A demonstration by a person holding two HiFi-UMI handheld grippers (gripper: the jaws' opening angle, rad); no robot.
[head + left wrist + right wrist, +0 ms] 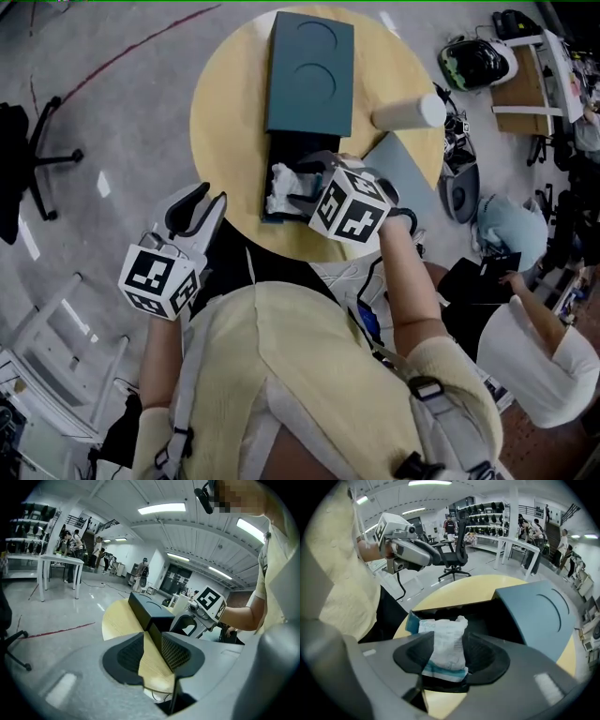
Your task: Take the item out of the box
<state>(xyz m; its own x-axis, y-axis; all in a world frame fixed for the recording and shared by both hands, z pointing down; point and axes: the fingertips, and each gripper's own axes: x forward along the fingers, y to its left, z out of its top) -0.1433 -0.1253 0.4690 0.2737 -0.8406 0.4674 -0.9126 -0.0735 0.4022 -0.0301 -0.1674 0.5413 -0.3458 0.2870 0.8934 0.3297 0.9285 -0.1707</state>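
A dark teal box lies on the round yellow table, its lid slid toward the far side so the near end is uncovered. My right gripper reaches into that end and is shut on a crumpled white packet. In the right gripper view the packet, with a teal stripe at its lower edge, sits pinched between the pads just above the box's dark inside. My left gripper hovers off the table's near-left edge, open and holding nothing; its own view shows the box ahead.
A white cylinder and a grey-blue sheet lie at the table's right side. An office chair stands far left, a white rack at lower left. A seated person and bags crowd the right.
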